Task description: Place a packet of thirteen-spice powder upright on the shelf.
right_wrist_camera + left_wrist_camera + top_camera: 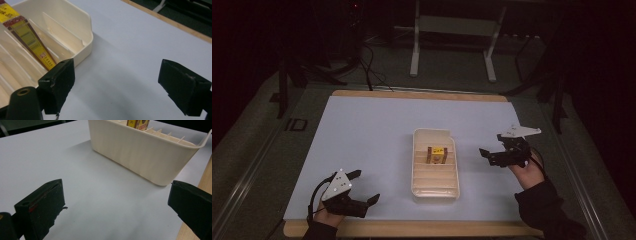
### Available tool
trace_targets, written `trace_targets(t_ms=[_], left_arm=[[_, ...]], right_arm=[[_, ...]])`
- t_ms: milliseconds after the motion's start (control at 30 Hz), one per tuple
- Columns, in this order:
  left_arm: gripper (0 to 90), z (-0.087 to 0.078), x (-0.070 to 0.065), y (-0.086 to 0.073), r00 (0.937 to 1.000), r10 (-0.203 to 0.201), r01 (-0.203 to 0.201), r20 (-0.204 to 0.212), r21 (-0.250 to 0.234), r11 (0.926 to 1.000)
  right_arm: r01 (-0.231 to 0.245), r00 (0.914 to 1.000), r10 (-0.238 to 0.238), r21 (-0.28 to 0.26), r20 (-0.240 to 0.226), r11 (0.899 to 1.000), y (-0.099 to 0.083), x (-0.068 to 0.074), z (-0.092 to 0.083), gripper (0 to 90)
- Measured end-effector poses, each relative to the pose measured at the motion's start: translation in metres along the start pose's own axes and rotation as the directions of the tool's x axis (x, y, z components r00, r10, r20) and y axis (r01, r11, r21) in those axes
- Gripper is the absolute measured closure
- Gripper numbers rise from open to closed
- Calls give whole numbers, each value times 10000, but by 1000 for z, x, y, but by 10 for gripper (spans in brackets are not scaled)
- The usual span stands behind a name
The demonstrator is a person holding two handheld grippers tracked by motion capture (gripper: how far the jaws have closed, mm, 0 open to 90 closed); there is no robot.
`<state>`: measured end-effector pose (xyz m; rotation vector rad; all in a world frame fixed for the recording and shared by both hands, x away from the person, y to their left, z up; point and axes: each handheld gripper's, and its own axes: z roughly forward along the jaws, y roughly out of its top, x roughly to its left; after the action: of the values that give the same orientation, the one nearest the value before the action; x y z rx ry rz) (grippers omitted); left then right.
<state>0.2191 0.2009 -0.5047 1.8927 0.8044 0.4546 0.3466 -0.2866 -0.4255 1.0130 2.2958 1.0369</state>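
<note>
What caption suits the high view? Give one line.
Two open tools, left tool and right tool, flank a cream slotted tray.

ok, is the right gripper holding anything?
No. In the right gripper view the right gripper has its jaws wide apart over bare table, beside the cream tray.

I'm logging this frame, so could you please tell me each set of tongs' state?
Left tongs: open, holding nothing.
Right tongs: open, holding nothing.
</note>
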Motion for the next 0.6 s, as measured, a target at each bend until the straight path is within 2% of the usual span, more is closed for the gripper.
trace_targets(t_ms=[33, 100, 133, 233, 400, 600], left_arm=[[9, 0, 0, 0, 10000, 4, -4, -10, 12, 10000], [9, 0, 0, 0, 10000, 1, -1, -13, 15, 10000], [9, 0, 0, 0, 10000, -1, 1, -13, 1, 10000], [9, 0, 0, 0, 10000, 6, -6, -17, 0, 10000], [9, 0, 0, 0, 10000, 9, -9, -3, -14, 10000], [9, -1, 0, 0, 10000, 29, -29, -14, -10, 10000]], right_arm=[[-210, 9997, 212, -217, 127, 9995, -5, 2, -4, 140], [-334, 9994, 337, -217, 109, 9992, -6, 3, -6, 140], [-636, 9977, 643, -344, 214, 9974, -10, 5, -10, 140], [-683, 9975, 689, -346, 160, 9971, -12, 6, -11, 140], [-776, 9967, 778, -97, 218, 9969, -26, 12, -19, 140], [-1085, 9928, 1104, -415, 462, 9932, -44, 14, -24, 140]])
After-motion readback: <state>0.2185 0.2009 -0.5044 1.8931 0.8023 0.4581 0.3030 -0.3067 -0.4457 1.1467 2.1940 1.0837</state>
